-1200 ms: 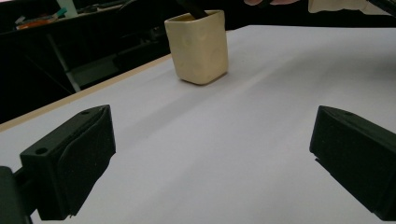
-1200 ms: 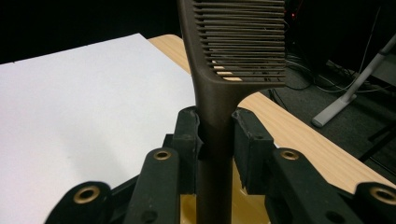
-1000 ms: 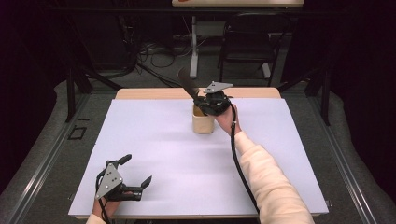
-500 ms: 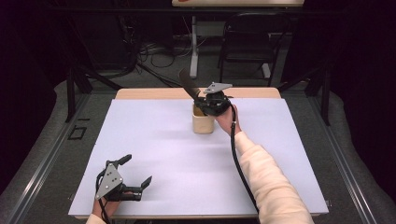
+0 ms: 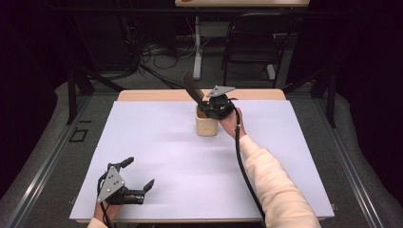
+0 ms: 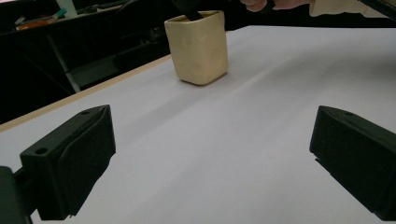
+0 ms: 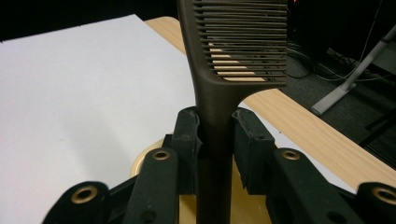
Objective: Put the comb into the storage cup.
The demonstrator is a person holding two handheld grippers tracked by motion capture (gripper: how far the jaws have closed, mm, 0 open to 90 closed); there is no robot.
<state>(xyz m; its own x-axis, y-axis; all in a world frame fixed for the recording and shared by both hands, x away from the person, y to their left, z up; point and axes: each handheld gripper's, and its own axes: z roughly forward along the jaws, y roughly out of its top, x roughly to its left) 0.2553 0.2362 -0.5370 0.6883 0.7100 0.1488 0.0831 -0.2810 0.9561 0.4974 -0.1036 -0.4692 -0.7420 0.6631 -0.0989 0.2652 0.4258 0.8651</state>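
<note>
We see the dark comb [image 7: 233, 60] upright, handle going down into the cream cup [image 5: 207, 124], toothed head above the rim and leaning away from the person. Right hand-held gripper [image 7: 215, 140] sits right over the cup, jaws clamped on the comb handle. Cup stands on the white table [image 5: 157, 142] near its far edge. Left hand-held gripper [image 5: 138, 178] is well apart from the cup, at the near edge, jaws spread, nothing between them.

one comb [image 7: 233, 56], one cream cup [image 5: 207, 125], two claws, left [image 5: 138, 179] and right [image 5: 205, 100], one table [image 5: 157, 142]
</note>
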